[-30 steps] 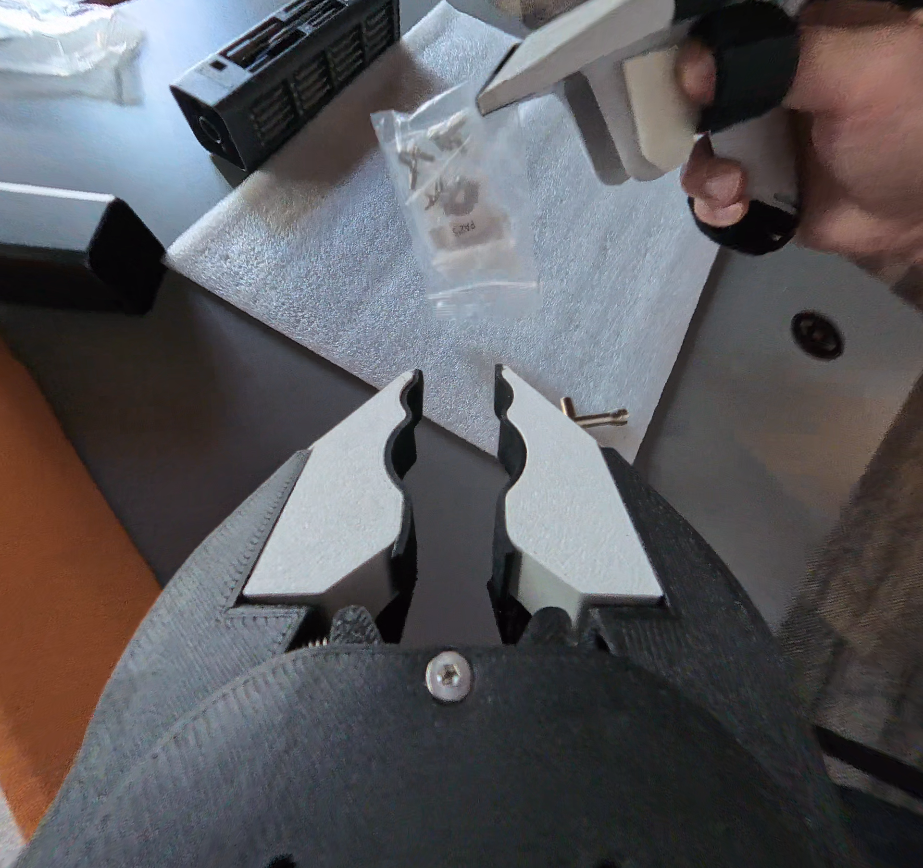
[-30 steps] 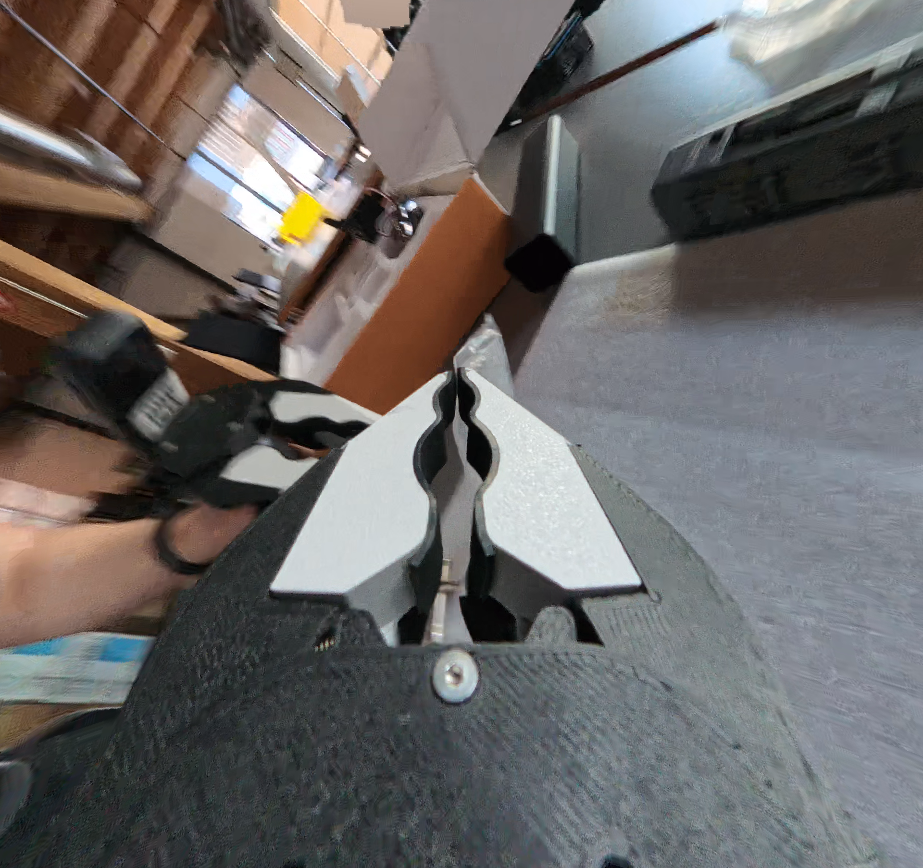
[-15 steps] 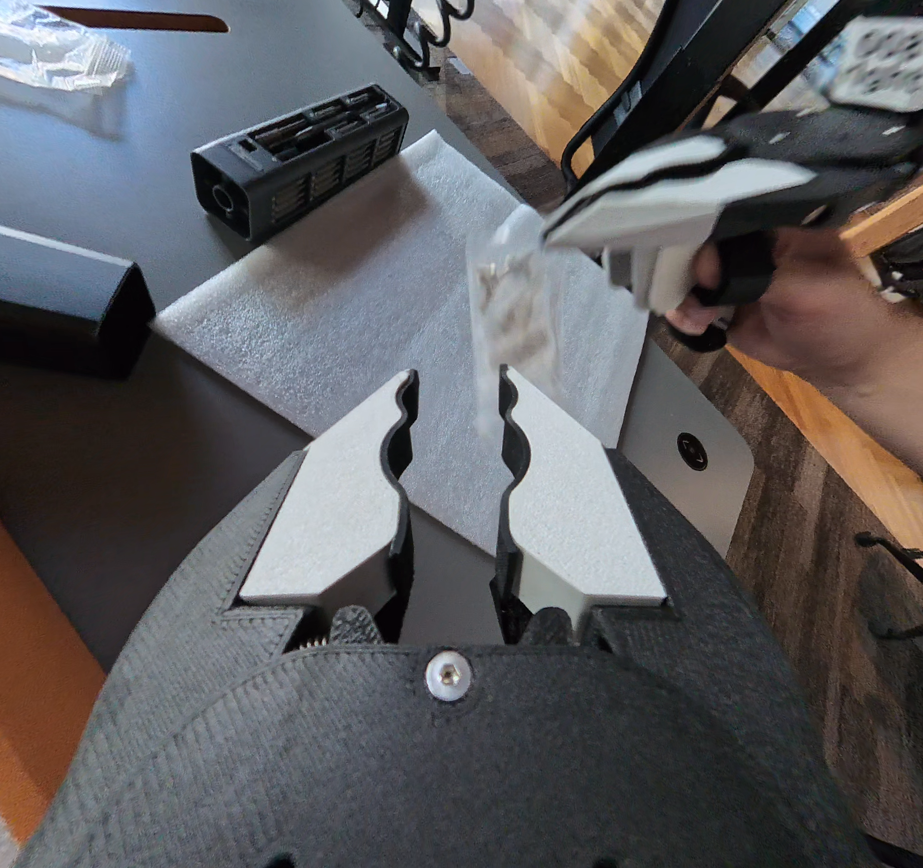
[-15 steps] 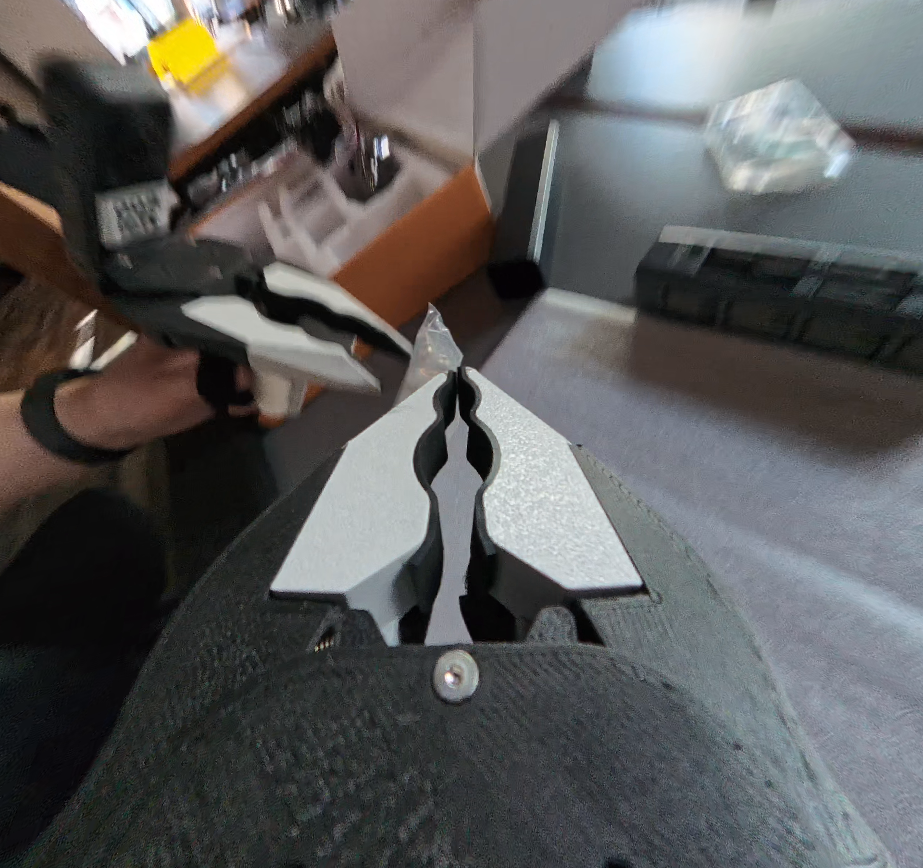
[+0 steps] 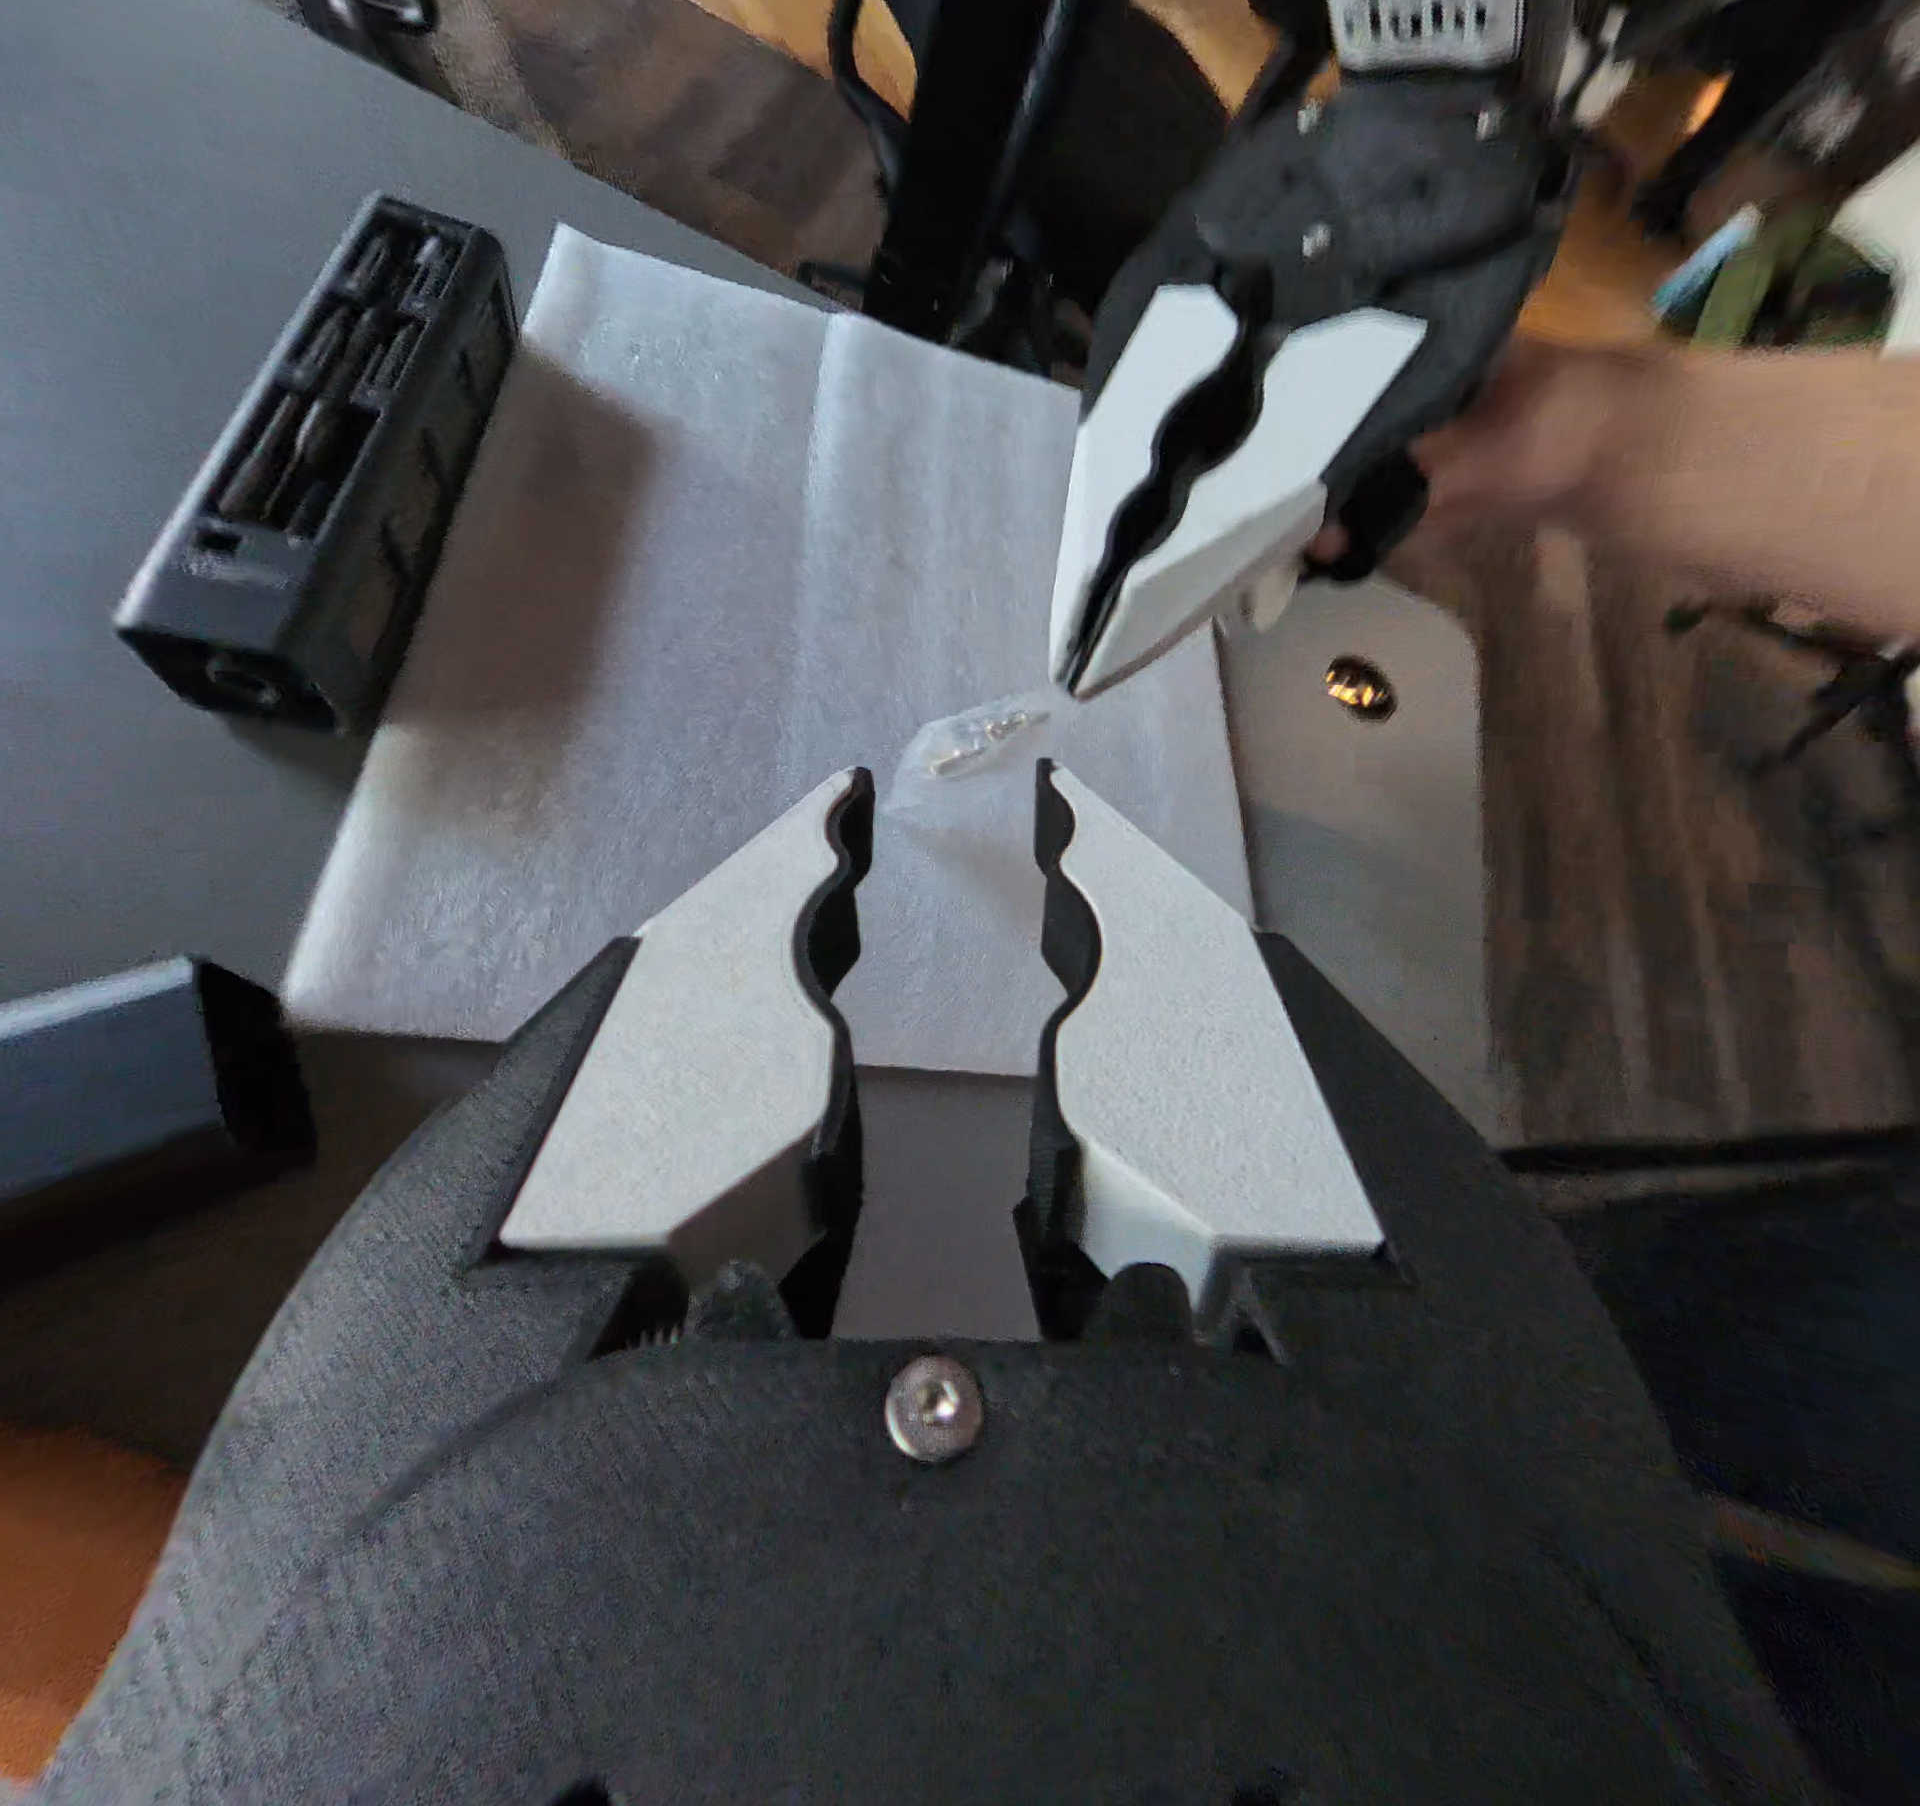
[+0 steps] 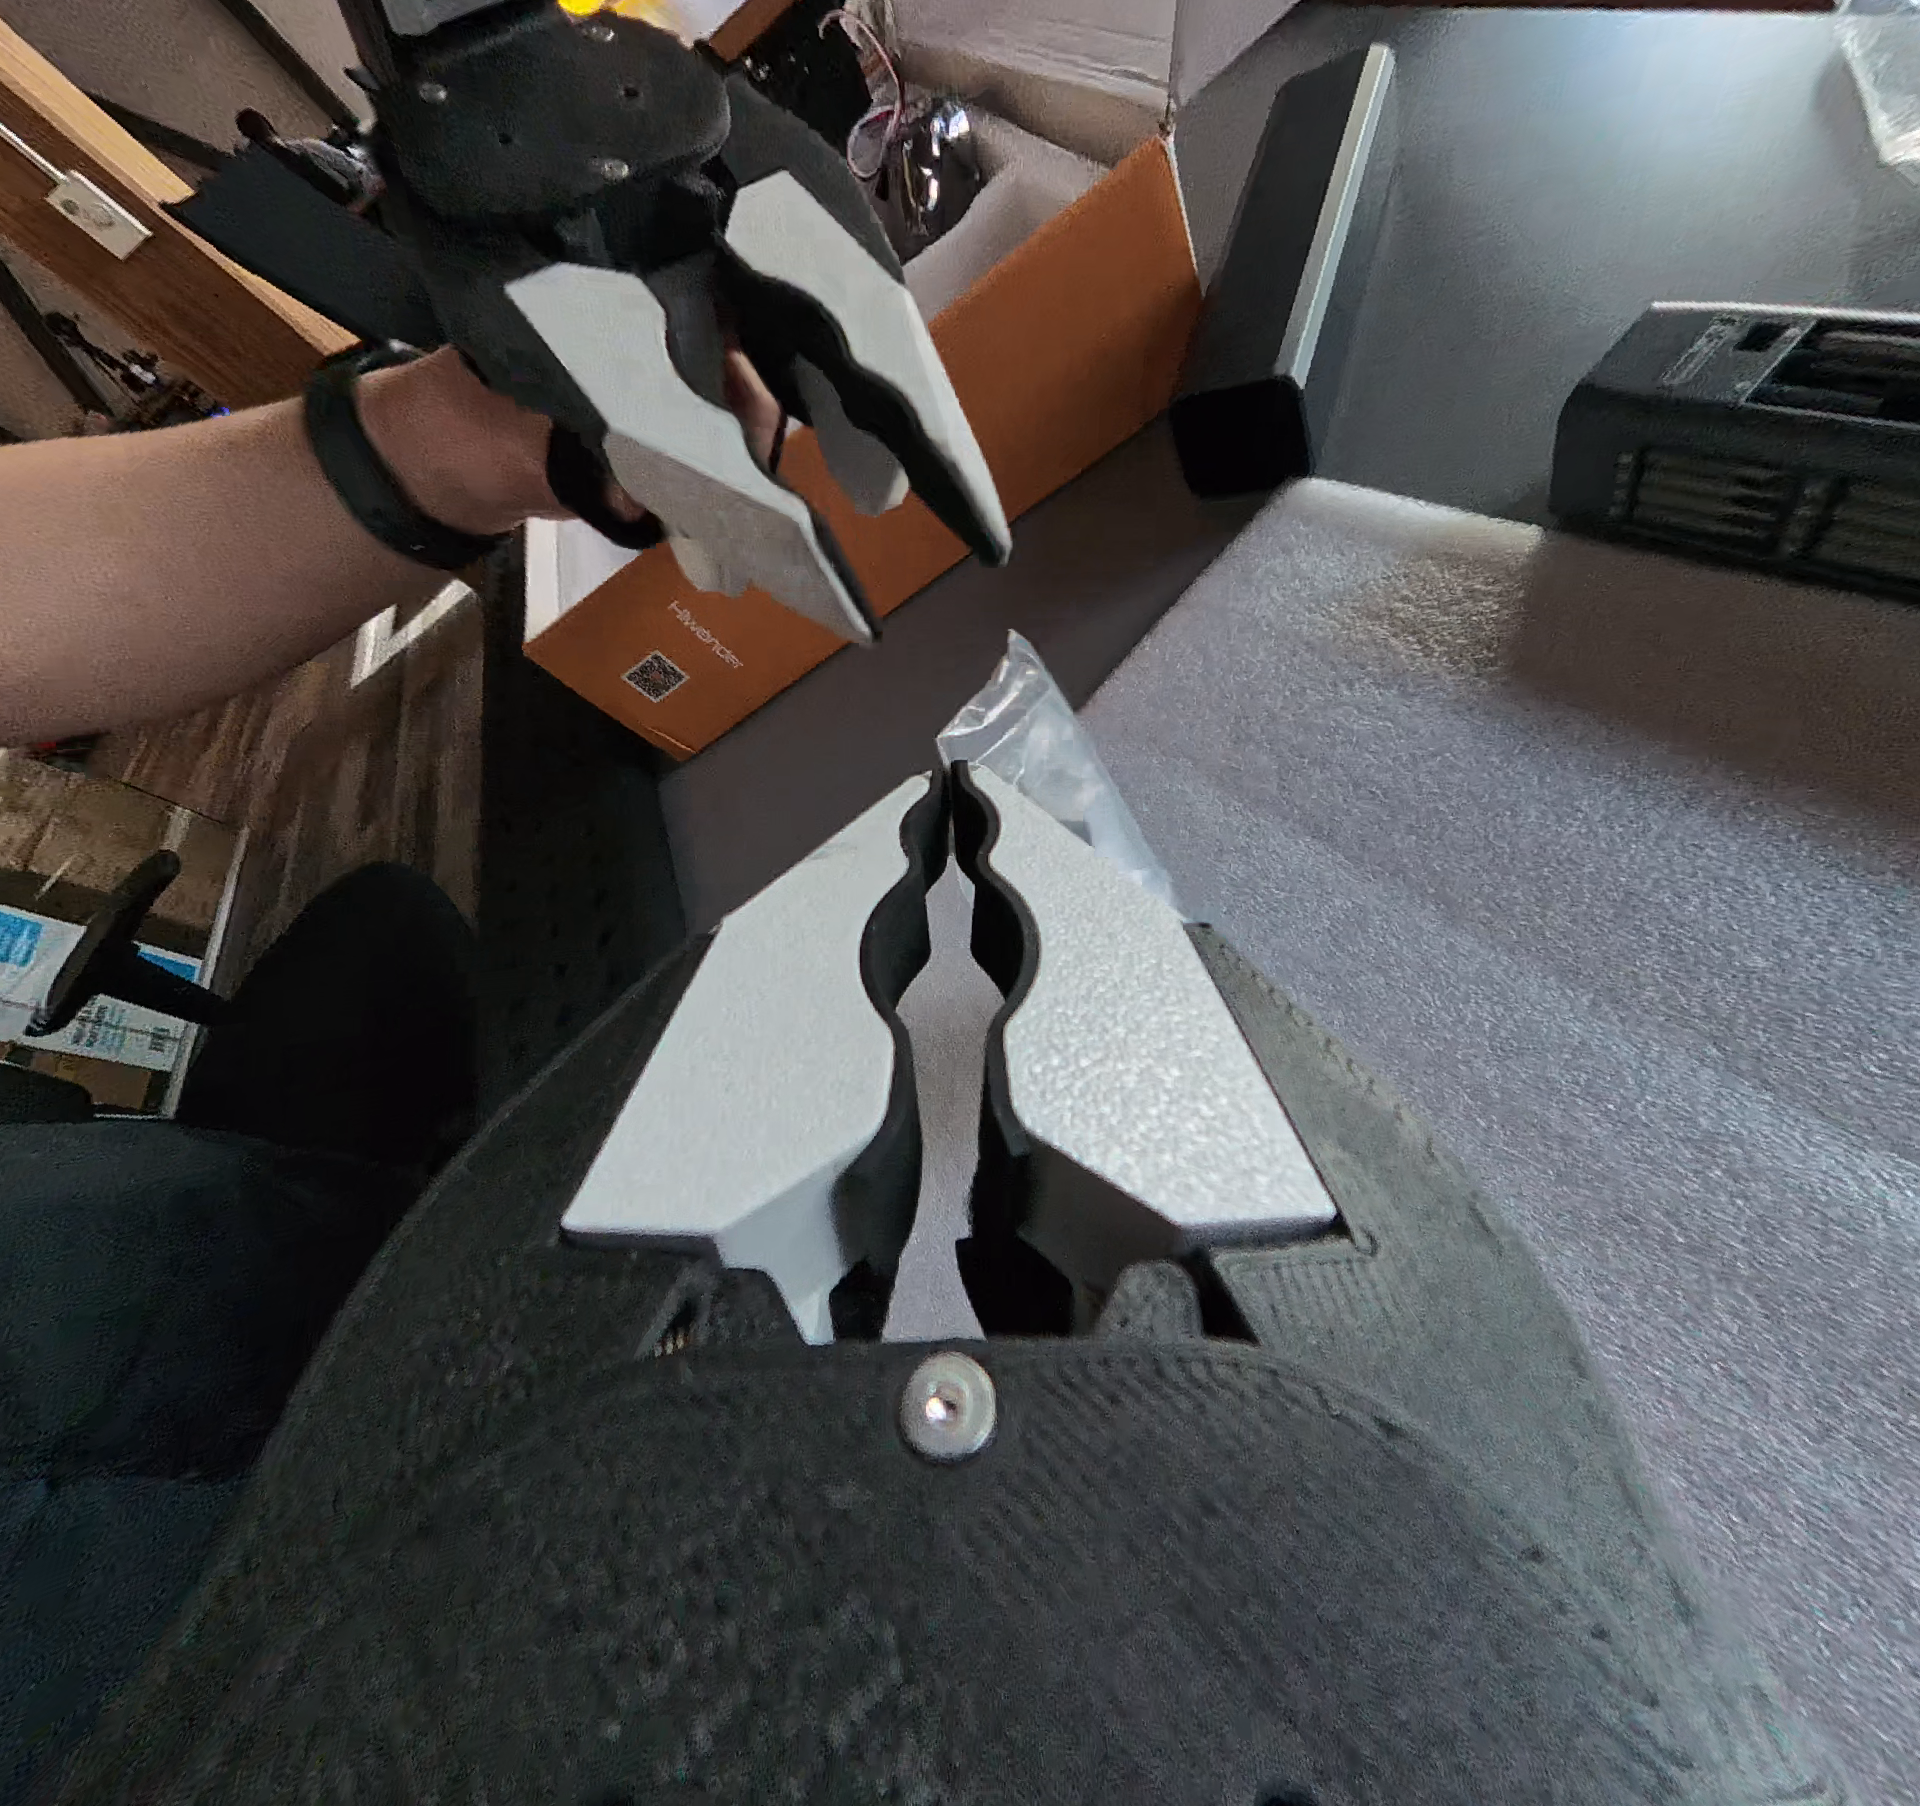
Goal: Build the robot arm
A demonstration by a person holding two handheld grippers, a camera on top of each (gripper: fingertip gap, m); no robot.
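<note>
My right gripper is shut on the edge of a small clear plastic bag of small hardware parts and holds it above a white foam sheet. In the left wrist view the right gripper points down toward me, with the bag hanging edge-on at its tips. My left gripper is open and empty, its tips just short of the bag. It also shows in the right wrist view, open and facing the bag from above left.
A black bit case lies at the foam sheet's left edge. A dark bar lies nearby, and a metal plate with a hole on the right. An open orange box stands beyond the table edge. A clear wrapper lies far back. The grippers' ends are close to 4 cm from one another.
The right gripper has swung the bag down from over the foam until it hangs just in front of my open left fingertips. The two grippers now face each other.
</note>
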